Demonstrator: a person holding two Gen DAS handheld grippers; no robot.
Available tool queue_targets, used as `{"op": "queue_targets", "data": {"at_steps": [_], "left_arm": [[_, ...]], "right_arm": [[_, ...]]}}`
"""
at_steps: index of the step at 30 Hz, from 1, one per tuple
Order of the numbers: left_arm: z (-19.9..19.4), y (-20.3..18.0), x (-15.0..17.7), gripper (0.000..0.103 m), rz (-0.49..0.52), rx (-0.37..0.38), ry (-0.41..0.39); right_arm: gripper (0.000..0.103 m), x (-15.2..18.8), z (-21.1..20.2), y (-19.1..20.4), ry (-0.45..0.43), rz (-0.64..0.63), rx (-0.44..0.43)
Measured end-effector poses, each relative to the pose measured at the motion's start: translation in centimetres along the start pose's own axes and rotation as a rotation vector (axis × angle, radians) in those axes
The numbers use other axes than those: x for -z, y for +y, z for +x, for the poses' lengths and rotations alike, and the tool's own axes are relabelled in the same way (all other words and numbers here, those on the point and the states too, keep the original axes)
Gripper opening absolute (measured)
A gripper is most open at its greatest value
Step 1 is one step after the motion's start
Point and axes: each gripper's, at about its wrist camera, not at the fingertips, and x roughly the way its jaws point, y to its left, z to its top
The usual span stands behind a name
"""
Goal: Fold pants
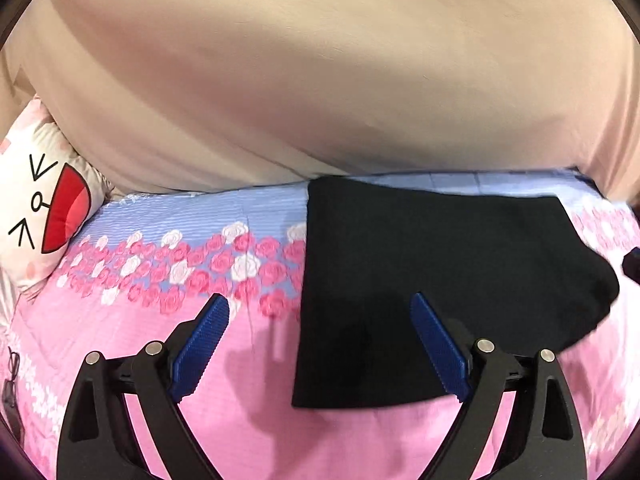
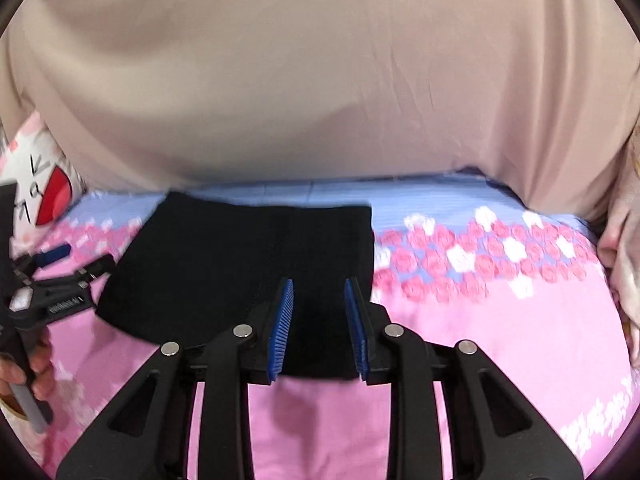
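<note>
On floral sheet (image 2: 500,340), folded black pants (image 2: 248,264)

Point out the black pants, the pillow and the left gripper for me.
black pants (image 1: 440,280): left wrist view, middle of the folded cloth.
pillow (image 1: 36,208): left wrist view, its printed face.
left gripper (image 1: 320,344): left wrist view, midway between the blue fingers.

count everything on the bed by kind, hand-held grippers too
black folded pants: 1
cartoon-face pillow: 1
floral bedsheet: 1
hand-held grippers: 2, left and right
total: 5
</note>
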Motion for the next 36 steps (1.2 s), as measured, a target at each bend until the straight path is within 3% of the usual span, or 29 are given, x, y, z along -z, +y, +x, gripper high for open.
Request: {"op": "queue_targets", "data": {"at_steps": [6,14,17,22,25,26,30,36], "left_arm": [[2.0,-1.6,1.8,0.089,0.032,-0.013,0.068],[3.2,-1.5,2.6,0.092,-0.007,-0.003,0.094],[0.4,-0.9,2.2,0.089,-0.030,0.003,0.071],[-8.4,0.4,3.1,0.091,-0.020,0.012,-0.061],[-12.6,0.7,5.2,0.091,-0.007,-0.001,-0.115],[-13.5,0.6,5.9,0.091,-0.003,-0.004,-0.124],[-14.8,-0.2,8.9,0.091,0.022,-0.018,-0.086],[-14.7,-1.5,11.7,0.091,0.011,-0.006,-0.017]], "right_arm": [[0.026,2.5,3.6,-0.4,0.081,0.018,0.024],[0.027,3.0,4.5,0.0,0.093,-0.008,0.053],[0.027,2.1,1.8,-0.6,0.070,0.046,0.020],[0.029,2.1,-6.1,-0.6,-0.011,0.073,-0.031],[0.056,3.5,-10.3,-0.2,-0.049,0.069,-0.048],[0.056,3.9,-11.1,-0.1,-0.058,0.068,-0.049],[0.056,6.4,-12.9,1.1,-0.068,0.068,-0.047],[0.059,10.6,-12.0,3.0,-0.010,0.062,0.000]]}}
